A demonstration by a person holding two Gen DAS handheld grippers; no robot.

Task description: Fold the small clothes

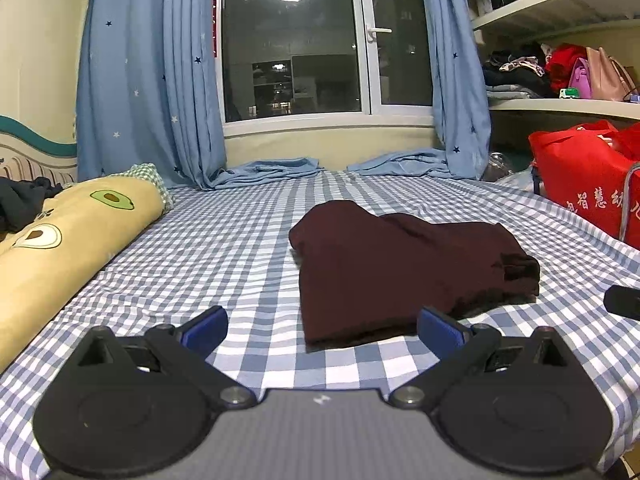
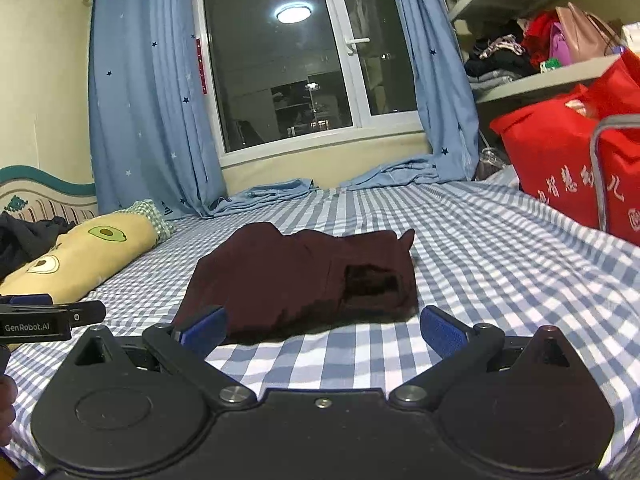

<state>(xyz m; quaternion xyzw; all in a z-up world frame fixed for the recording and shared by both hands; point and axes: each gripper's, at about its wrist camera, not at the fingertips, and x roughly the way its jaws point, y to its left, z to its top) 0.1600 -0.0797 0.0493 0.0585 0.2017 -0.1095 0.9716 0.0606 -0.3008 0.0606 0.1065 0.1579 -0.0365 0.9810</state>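
The left gripper (image 1: pixel 322 330) has its jaws spread very wide, as wide as they can be seen to go. Its two blue padded fingertips (image 1: pixel 208 326) stand far from each other and nothing is between them. They hang above the blue and white checked bed sheet (image 1: pixel 224 248) and touch no cloth.

The right gripper (image 2: pixel 323 330) is in the same state: the jaws are fully apart, the blue pads (image 2: pixel 442 330) hold nothing, and only the sheet shows in the gap.

The dark maroon folded small garment (image 1: pixel 392 268) lies flat on the sheet, near the middle of the bed, just beyond both grippers. In the left wrist view its near edge lies between the two fingertips, a little towards the right one, but it is not gripped. In the right wrist view the garment (image 2: pixel 304 276) lies ahead and towards the left fingertip, also free.

At the left side of the bed lies a long yellow pillow with avocado print (image 1: pixel 60 248). A red fabric bag with white letters (image 1: pixel 584 176) stands at the right side. Behind the bed hang blue curtains with stars (image 1: pixel 148 80) beside a dark window.
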